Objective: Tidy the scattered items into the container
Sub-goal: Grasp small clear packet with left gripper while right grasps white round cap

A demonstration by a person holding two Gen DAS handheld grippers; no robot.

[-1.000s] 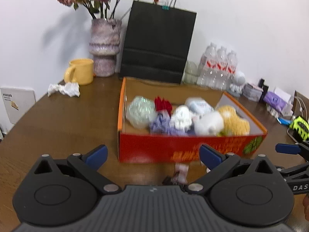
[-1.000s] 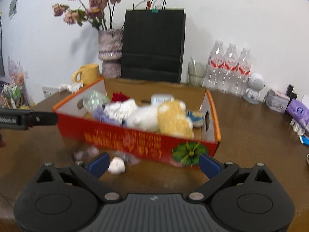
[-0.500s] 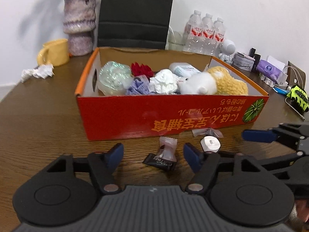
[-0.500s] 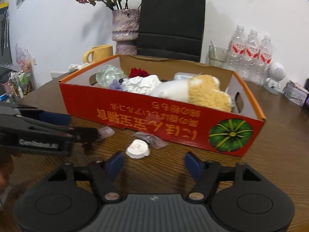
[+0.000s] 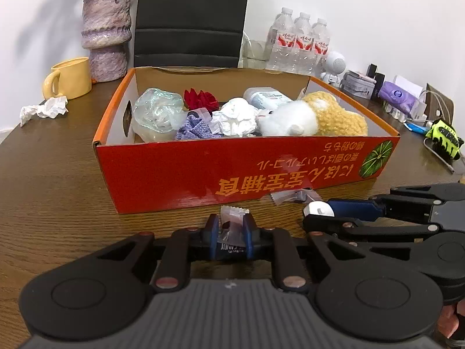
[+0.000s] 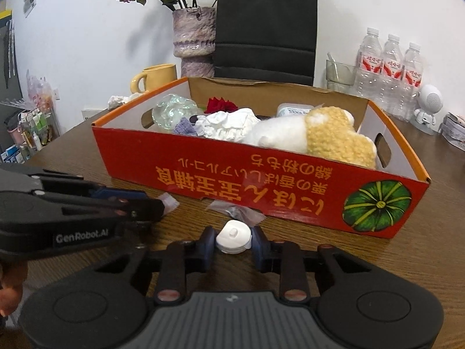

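An orange-red cardboard box (image 5: 180, 171) (image 6: 203, 171) stands on the wooden table, holding a plush toy (image 5: 308, 116), crumpled tissue, a red flower and a clear wrap ball. My left gripper (image 5: 231, 229) is shut on a candy in a clear and dark wrapper (image 5: 231, 224), low in front of the box; its wrapper end shows in the right wrist view (image 6: 170, 202). My right gripper (image 6: 234, 240) is shut on a white round cap (image 6: 234, 235) (image 5: 318, 209) just to its right. A clear wrapped candy (image 6: 238, 210) (image 5: 293, 196) lies against the box front.
A yellow mug (image 5: 68, 78), a purple vase (image 5: 106, 33), a black paper bag (image 5: 191, 17) and water bottles (image 5: 299, 46) stand behind the box. Crumpled tissue (image 5: 43, 109) lies at left. Small items (image 5: 398, 99) crowd the right edge.
Both grippers have dropped toward the table in front of the box and closed, the left on the wrapped candy, the right on the white cap.
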